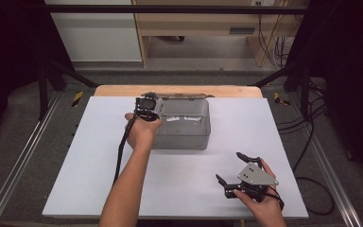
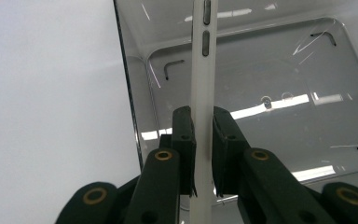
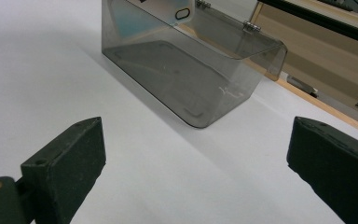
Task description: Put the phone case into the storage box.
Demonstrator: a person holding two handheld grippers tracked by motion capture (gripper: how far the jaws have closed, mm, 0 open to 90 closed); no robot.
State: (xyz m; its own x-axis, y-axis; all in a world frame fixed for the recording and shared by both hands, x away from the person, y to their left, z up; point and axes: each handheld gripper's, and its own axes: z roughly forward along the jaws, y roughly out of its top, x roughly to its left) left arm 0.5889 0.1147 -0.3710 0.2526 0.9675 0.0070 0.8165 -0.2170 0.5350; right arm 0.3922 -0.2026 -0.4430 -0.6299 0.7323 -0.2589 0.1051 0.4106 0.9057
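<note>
Left gripper (image 2: pixel 203 140) jaws clamp white phone (image 2: pixel 202 88) over box (image 1: pixel 184 137); right gripper (image 1: pixel 238 168) jaws wide, empty.

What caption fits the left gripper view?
Left gripper shut on a white phone, held edge-on over the clear box.

Nothing to read anywhere on the table: no lettering, brand, number or sign comes through. The white phone (image 2: pixel 202 93) shows only its bare edge with two plain side buttons, no marking on them. The clear box (image 1: pixel 184 124) carries no label on its walls or floor. The grey plate on the right gripper (image 1: pixel 237 171) is blank too. Yellow-and-black hazard stripes (image 1: pixel 77 98) sit on the floor beside the table, a pattern with no words on it
</note>
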